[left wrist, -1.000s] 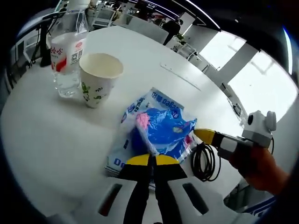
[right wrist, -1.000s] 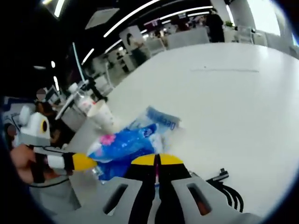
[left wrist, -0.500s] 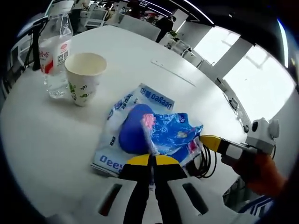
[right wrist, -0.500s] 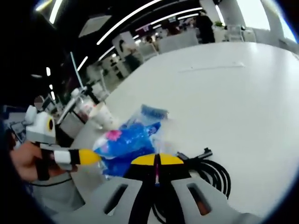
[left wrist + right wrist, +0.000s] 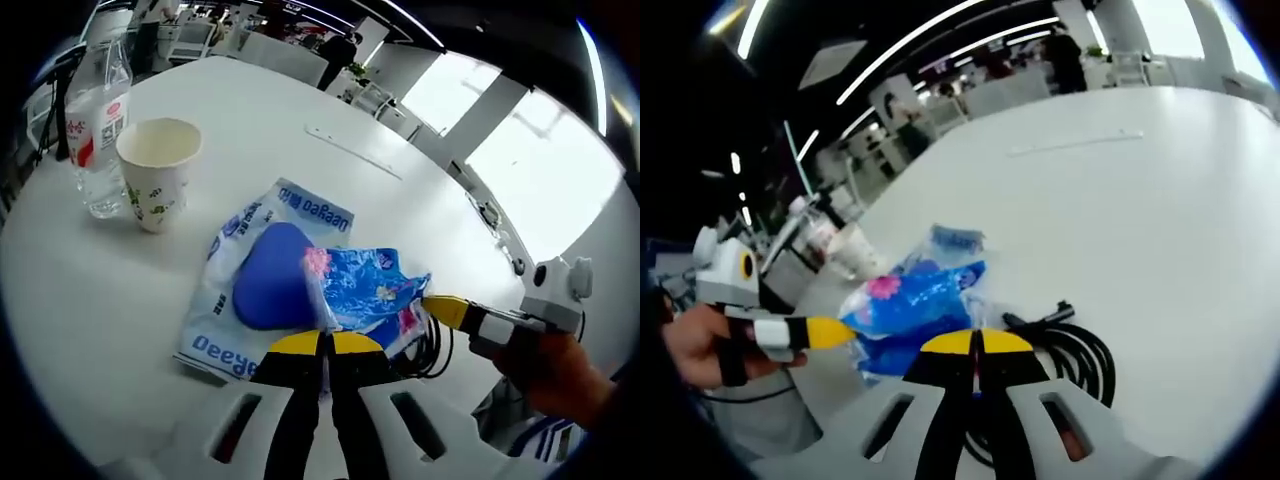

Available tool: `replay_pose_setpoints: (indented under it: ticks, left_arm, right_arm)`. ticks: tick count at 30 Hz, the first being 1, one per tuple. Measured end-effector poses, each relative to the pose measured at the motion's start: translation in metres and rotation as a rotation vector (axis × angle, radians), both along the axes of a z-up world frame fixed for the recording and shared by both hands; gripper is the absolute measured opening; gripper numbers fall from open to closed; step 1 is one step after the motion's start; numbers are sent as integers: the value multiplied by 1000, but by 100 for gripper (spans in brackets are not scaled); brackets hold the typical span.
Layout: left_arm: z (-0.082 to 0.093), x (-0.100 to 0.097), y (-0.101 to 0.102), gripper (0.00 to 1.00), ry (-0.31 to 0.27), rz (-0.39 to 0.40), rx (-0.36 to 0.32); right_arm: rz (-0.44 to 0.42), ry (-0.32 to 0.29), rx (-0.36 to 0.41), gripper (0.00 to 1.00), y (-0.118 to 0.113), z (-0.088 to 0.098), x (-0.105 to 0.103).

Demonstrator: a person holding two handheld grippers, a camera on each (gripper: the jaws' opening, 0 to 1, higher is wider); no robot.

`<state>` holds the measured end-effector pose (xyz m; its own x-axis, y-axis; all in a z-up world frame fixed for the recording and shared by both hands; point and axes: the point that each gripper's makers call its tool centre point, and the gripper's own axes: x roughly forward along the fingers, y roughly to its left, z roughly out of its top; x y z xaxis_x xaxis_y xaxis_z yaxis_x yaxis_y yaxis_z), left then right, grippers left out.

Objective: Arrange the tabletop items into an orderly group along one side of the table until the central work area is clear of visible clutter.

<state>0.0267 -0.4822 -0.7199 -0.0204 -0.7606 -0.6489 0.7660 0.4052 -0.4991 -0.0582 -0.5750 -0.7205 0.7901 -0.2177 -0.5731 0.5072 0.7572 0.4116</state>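
Bench (image 5: 330,110) surface is white, smooth and broad, with a thin seam line running across it well ahead of both tools; beyond it lies an open office hall with ceiling light strips, further white tables, chairs and bright windows.

Left tool (image 5: 322,345): jaws pressed together on the near edge of the blue plastic bag (image 5: 365,290), which lies directly ahead of its tips. Under the bag, a flat white-and-blue printed packet (image 5: 250,300) carries a blue oval object (image 5: 270,290). Ahead and to the left of this tool stand a paper cup (image 5: 157,172) and, just beside it, a clear water bottle (image 5: 92,130) (red-and-white label), both upright.

Right tool (image 5: 976,344): jaws closed, with a corner of the same bag (image 5: 910,305) at the tips. A coiled black cable (image 5: 1065,355) lies just right of its tips, touching the bag's edge. The left tool's yellow tip (image 5: 825,332) enters from the left, meeting the bag.
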Motion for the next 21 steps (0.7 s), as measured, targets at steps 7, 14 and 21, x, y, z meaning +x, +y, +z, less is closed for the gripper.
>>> replay_pose_setpoints:
  ticks: [7, 14, 21]
  left_arm:
    - [5, -14, -10, 0, -50, -85, -1]
    - [6, -27, -21, 0, -76, -145, -3]
    - [3, -40, -27, 0, -90, -192, 2]
  right_arm:
    - [-39, 0, 12, 0, -3, -2, -15]
    - [-85, -3, 19, 0, -11, -2, -34]
    - [-105, 4, 19, 0, -14, -5, -48]
